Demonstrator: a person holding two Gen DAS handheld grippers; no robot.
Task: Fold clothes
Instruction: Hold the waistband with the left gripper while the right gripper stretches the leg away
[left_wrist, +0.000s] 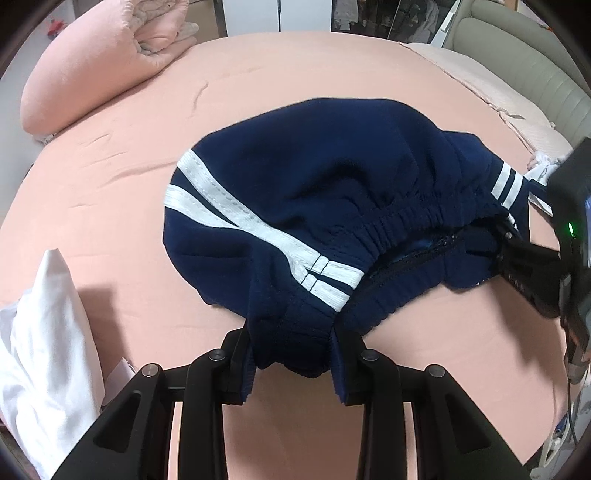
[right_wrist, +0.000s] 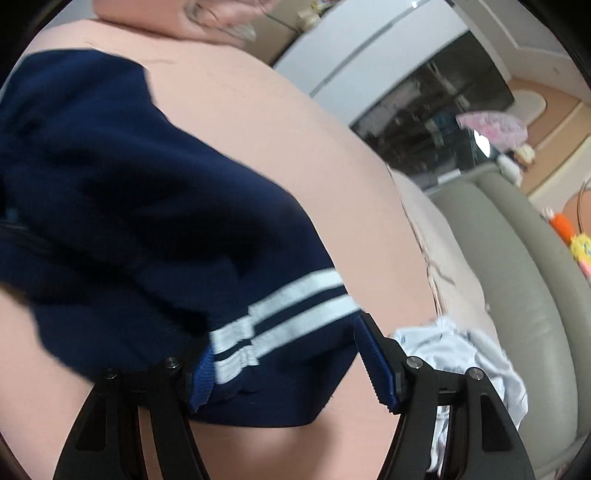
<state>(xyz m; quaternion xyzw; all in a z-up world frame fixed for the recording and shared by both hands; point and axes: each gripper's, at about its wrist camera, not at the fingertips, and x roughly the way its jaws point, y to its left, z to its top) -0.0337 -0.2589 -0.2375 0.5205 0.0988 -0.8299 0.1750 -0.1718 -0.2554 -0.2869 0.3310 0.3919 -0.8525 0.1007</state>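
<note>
Left claw (left_wrist: 293, 363) clenched on waistband corner of navy shorts (left_wrist: 314, 184). Right claw (right_wrist: 291, 363) spread around opposite corner with 2 white stripes, pads not pressing. Shorts bunched on pink bed (left_wrist: 110, 184), waistband stretched sideways between both claws, body lying beyond.

Ahead of the left gripper (left_wrist: 293, 363), the navy shorts (left_wrist: 314, 192) fill the middle of the pink bed sheet (left_wrist: 110, 184). Bare sheet lies open to its left and beyond the shorts. A white garment (left_wrist: 44, 332) blocks its near left, a pink duvet (left_wrist: 92, 66) the far left corner. The right gripper (left_wrist: 517, 258) stands in the way to its right. Beside the right gripper, on its right, a pale crumpled cloth (right_wrist: 461, 354) and the grey headboard (right_wrist: 517, 277) close the way.
</note>
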